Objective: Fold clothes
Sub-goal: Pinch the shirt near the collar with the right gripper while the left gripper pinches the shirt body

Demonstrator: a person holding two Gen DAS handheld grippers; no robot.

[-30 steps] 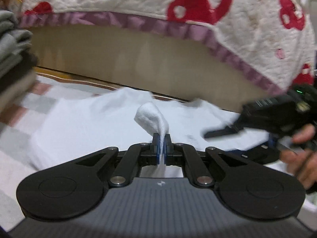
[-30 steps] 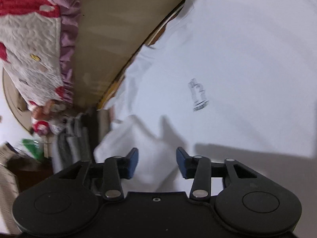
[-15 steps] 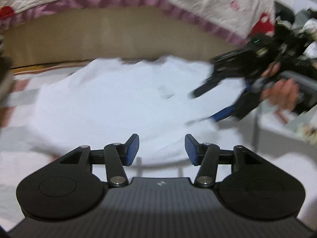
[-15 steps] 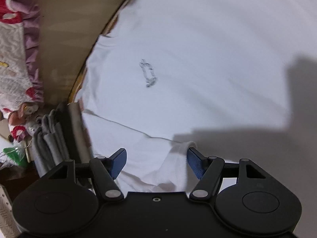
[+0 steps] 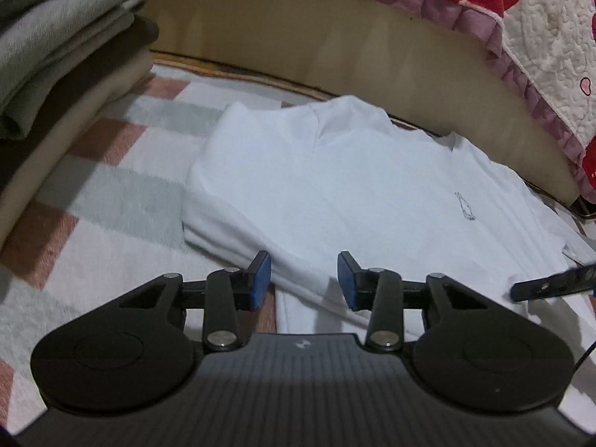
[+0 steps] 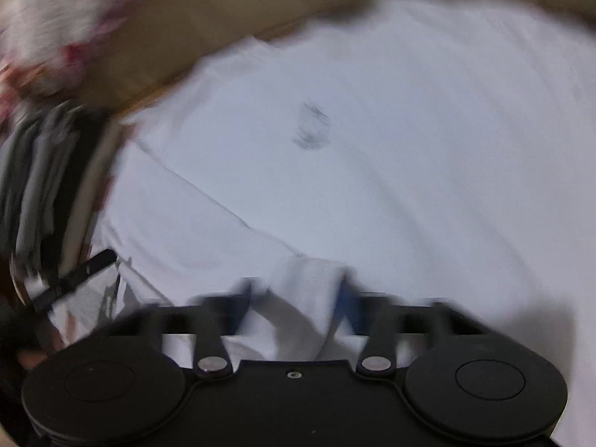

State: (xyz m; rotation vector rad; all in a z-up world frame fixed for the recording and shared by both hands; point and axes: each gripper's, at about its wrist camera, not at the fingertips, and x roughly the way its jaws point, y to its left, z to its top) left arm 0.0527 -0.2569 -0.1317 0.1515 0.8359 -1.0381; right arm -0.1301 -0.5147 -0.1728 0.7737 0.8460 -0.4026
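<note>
- Left wrist view: the left gripper (image 5: 303,275) hangs with its jaws wide apart and nothing between them, low over the near edge of the white T-shirt (image 5: 335,193).
- The T-shirt lies flat on a checked blanket (image 5: 111,193) of pink, grey and white squares, with its left side already folded in over the body; a small dark print (image 5: 463,206) sits on the chest.
- This view alone shows the blanket pattern sharply, and a stack of folded clothes (image 5: 56,48) in grey, dark brown and beige at the left, well apart from the shirt.
- Behind the shirt runs a tan bed base (image 5: 335,48), and over it hangs a quilt (image 5: 540,18) in white and red with a purple frill.
- At the right edge a dark finger of the right gripper (image 5: 555,283) reaches in over the shirt's right side.
- Right wrist view: the frame is heavily blurred. The right gripper (image 6: 294,305) has its jaws apart, and a raised fold of the white shirt stands in the gap; whether the pads touch the cloth cannot be told.
- Here the shirt fills most of the frame, and a seam or fold line crosses it on a slant below the smeared print (image 6: 313,126).
- The folded stack (image 6: 48,186) shows only as dark and grey streaks at the left, with part of the left gripper (image 6: 70,275) below it.
</note>
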